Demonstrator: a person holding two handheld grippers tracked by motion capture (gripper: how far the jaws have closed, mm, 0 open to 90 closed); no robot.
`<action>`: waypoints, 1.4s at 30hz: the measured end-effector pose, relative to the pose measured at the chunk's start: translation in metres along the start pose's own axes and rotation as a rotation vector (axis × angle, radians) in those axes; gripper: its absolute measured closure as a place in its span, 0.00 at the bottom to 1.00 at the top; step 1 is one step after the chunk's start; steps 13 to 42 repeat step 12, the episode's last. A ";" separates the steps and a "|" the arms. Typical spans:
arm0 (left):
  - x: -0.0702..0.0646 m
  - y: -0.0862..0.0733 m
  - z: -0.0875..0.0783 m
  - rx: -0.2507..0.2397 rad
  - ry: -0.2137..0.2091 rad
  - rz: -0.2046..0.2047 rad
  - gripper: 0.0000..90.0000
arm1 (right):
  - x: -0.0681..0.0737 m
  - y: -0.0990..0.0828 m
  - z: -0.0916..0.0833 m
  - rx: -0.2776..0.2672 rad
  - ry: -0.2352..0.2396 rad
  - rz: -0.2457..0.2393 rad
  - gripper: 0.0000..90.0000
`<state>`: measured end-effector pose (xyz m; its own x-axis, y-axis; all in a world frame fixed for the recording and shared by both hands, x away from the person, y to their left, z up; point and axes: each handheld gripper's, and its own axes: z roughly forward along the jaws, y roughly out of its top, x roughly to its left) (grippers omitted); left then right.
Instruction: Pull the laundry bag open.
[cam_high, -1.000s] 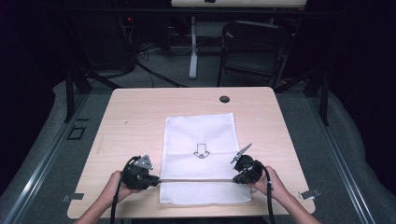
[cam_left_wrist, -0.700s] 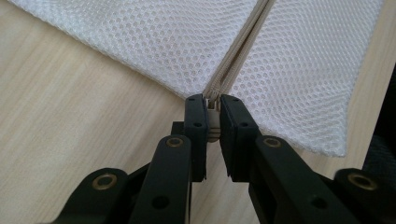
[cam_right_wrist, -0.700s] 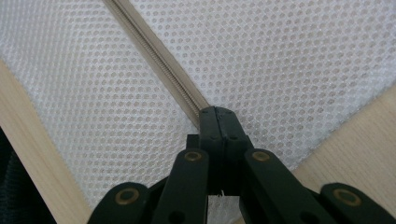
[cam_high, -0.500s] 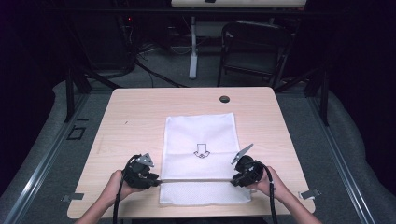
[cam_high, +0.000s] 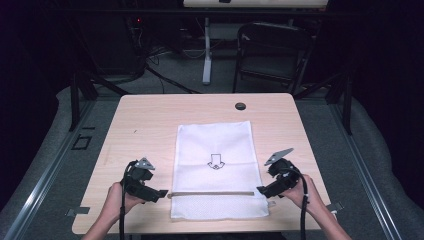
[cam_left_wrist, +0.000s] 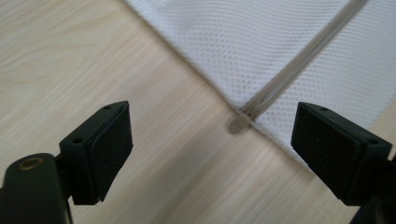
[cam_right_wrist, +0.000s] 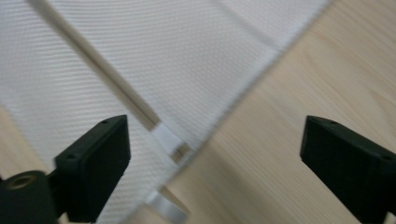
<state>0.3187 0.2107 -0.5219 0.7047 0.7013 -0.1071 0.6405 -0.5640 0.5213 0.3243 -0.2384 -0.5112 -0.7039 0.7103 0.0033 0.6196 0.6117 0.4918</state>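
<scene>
A white mesh bag (cam_high: 215, 160) with a black arrow print (cam_high: 216, 161) lies flat on the wooden table (cam_high: 150, 125). A grey zipper strip (cam_high: 212, 193) runs across its near end. My left gripper (cam_high: 161, 193) stands open just left of the zipper's left end (cam_left_wrist: 239, 122); its pads (cam_left_wrist: 108, 140) hold nothing. My right gripper (cam_high: 261, 190) is open at the bag's right edge, by the zipper's other end and a white tab (cam_right_wrist: 167, 137). The bag's mesh (cam_right_wrist: 154, 51) lies between and beyond its jaws.
A small black disc (cam_high: 240, 106) sits near the table's far edge. Behind the table stand a dark chair (cam_high: 272, 55) and a white post (cam_high: 206, 55), with cables on the floor. Bare wood (cam_high: 135, 145) flanks the bag on both sides.
Both grippers have shifted slightly: the left a little to the right toward the zipper's end, the right a little back from the bag. The bag has not moved.
</scene>
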 end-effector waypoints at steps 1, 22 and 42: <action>0.002 -0.002 -0.001 -0.008 0.020 -0.013 0.12 | -0.007 -0.005 -0.004 -0.001 -0.032 0.021 0.06; 0.024 -0.010 0.002 -0.015 0.084 -0.093 0.09 | -0.046 -0.047 -0.005 0.014 -0.158 0.170 0.00; 0.024 -0.010 0.002 -0.015 0.084 -0.093 0.09 | -0.046 -0.047 -0.005 0.014 -0.158 0.170 0.00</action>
